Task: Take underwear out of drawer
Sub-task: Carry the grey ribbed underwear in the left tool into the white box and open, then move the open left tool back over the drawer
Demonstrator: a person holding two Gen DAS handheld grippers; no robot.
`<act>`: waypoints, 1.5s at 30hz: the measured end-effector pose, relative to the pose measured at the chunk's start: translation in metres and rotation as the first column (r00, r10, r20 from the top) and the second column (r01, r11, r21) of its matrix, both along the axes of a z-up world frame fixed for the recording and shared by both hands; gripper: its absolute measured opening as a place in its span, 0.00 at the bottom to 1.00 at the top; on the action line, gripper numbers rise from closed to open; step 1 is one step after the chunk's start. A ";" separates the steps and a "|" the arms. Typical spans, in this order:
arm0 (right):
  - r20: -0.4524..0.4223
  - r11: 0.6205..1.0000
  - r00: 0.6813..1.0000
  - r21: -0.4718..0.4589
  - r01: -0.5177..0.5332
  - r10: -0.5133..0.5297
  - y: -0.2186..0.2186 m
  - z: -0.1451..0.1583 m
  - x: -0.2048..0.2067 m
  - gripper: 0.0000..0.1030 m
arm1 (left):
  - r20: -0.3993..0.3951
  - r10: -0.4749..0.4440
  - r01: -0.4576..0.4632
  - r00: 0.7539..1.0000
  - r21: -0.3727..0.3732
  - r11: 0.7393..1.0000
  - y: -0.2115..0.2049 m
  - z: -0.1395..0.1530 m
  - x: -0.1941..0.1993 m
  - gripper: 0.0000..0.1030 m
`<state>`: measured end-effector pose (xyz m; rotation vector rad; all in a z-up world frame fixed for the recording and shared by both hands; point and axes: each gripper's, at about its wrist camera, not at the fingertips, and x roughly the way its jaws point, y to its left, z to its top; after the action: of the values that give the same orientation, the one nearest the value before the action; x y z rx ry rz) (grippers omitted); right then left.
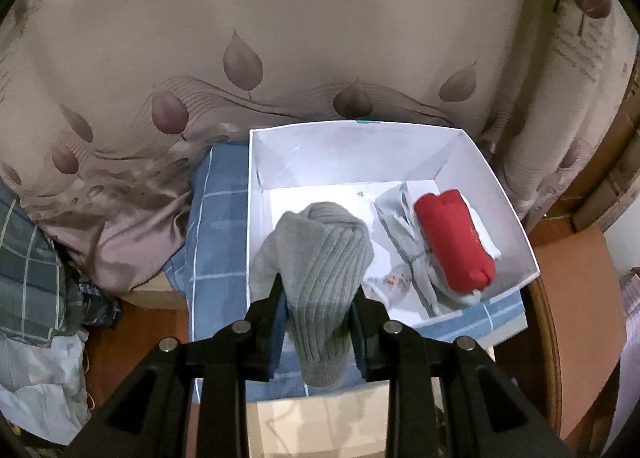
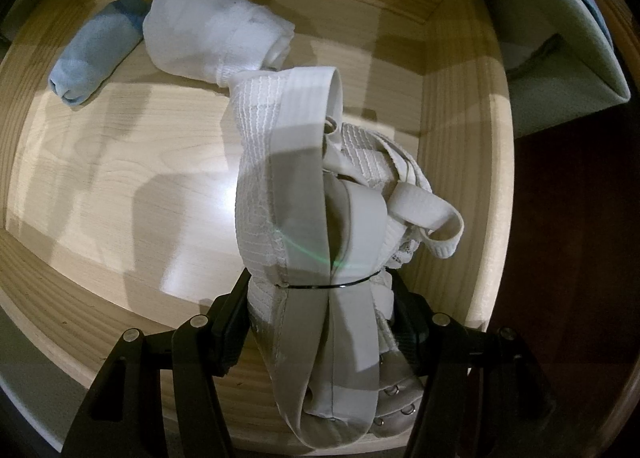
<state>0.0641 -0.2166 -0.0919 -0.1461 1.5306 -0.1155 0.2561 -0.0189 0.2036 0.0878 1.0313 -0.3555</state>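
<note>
Left wrist view: a grey ribbed sock (image 1: pixel 320 278) is clamped in the left gripper (image 1: pixel 318 312) above a white box (image 1: pixel 352 145); a red roll (image 1: pixel 454 238) lies inside it. Right wrist view: a white bra (image 2: pixel 320 225) is clamped in the right gripper (image 2: pixel 320 322) over the wooden drawer (image 2: pixel 120 161), where blue (image 2: pixel 94 47) and white rolls (image 2: pixel 216 33) are seen.

Left gripper (image 1: pixel 320 298) angled steeply downward, black fingers (image 1: pixel 266 310) partly closed and clamping a grey sock (image 1: pixel 320 258) between the pads. Right gripper (image 2: pixel 322 310) aimed straight down, fingers (image 2: pixel 232 318) set wider apart, pinching a folded white bra (image 2: pixel 316 217) from both sides.
</note>
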 end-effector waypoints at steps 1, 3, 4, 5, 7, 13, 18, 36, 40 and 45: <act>0.001 1.000 1.000 0.001 0.001 -0.001 0.000 0.000 0.000 0.57 | 0.005 0.004 -0.004 1.000 -0.001 1.000 -0.002 -0.002 0.005 0.27; 0.001 1.000 1.000 0.001 0.000 0.000 0.000 0.000 0.000 0.57 | -0.004 -0.007 0.007 1.000 0.006 1.000 -0.008 -0.008 0.014 0.27; 0.002 1.000 1.000 0.002 0.002 -0.002 0.000 0.000 0.000 0.57 | -0.010 -0.007 0.008 1.000 0.018 1.000 -0.012 -0.013 0.018 0.27; 0.001 1.000 1.000 0.001 0.000 0.000 0.001 0.000 0.000 0.57 | -0.020 -0.010 0.011 1.000 0.034 0.999 -0.015 -0.019 0.022 0.27; 0.002 1.000 1.000 0.001 0.001 -0.001 0.001 -0.001 0.000 0.57 | -0.041 -0.011 0.013 0.999 0.040 0.999 -0.018 -0.030 0.028 0.27; 0.004 1.000 1.000 0.002 0.002 -0.002 0.001 0.000 0.001 0.57 | -0.098 -0.010 0.015 0.995 0.048 0.999 -0.026 -0.054 0.038 0.27; 0.005 1.000 1.000 -0.001 0.001 -0.001 0.002 0.000 0.001 0.56 | -0.097 -0.010 0.016 0.995 0.058 0.998 -0.027 -0.060 0.040 0.31; 0.003 1.000 1.000 -0.014 -0.001 0.001 0.003 0.000 0.001 0.56 | -0.101 -0.037 0.042 0.994 0.042 0.998 -0.014 -0.036 0.012 0.38; -0.003 1.000 1.000 -0.017 -0.009 0.009 0.005 -0.001 0.001 0.56 | -0.098 -0.052 0.057 0.994 0.043 0.997 -0.003 -0.029 -0.007 0.38; -0.010 1.000 1.000 -0.019 -0.006 0.005 0.006 -0.003 0.002 0.56 | -0.112 -0.047 0.052 0.993 0.040 0.998 0.017 -0.033 -0.036 0.38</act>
<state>0.0663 -0.2110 -0.0947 -0.1662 1.5389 -0.1251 0.2205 -0.0021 0.1709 0.1336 1.1488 -0.3868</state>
